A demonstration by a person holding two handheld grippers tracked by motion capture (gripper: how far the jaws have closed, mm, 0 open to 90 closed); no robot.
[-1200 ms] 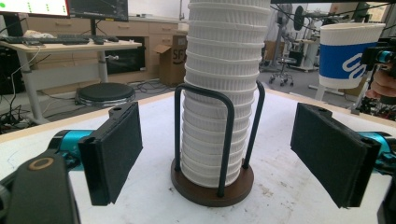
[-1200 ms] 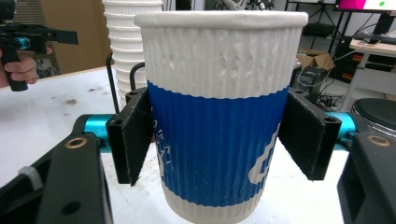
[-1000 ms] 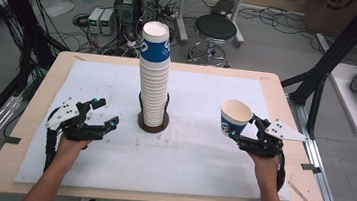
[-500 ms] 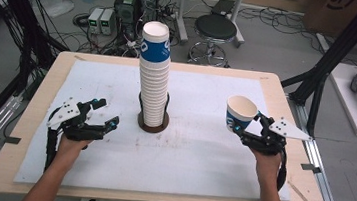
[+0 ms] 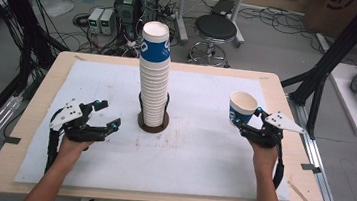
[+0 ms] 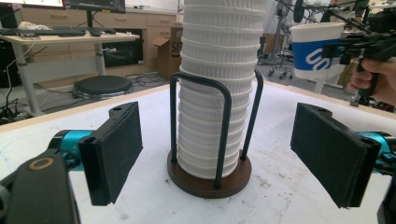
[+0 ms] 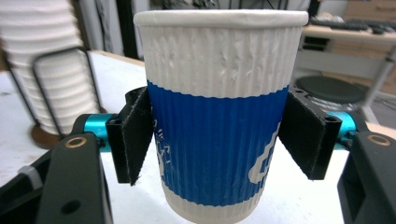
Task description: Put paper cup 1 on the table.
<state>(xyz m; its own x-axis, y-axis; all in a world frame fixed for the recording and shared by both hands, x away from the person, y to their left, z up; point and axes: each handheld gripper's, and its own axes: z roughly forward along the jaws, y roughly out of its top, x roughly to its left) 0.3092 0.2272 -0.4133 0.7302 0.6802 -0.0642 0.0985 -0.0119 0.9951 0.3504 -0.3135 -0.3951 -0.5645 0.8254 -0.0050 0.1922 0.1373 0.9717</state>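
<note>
Two grippers: right gripper (image 5: 245,123) jaws clamp paper cup (image 5: 242,107); left gripper (image 5: 104,115) jaws wide apart, nothing between.

cup (image 7: 219,112): ribbed paper, matt, white with a blue printed band; my right gripper (image 7: 219,140) clamps it between rough black foam-like pads
stack of cups (image 6: 215,93): the same ribbed white paper, matt
holder (image 6: 208,179): dark brown wooden base, thin black metal rods with a slight sheen
my left gripper (image 6: 224,154): matt black pads, glossy turquoise metal fittings
table (image 5: 27,130): pale wood rim, smooth
sheet (image 5: 201,153): white, matt, scuffed and stained
</note>
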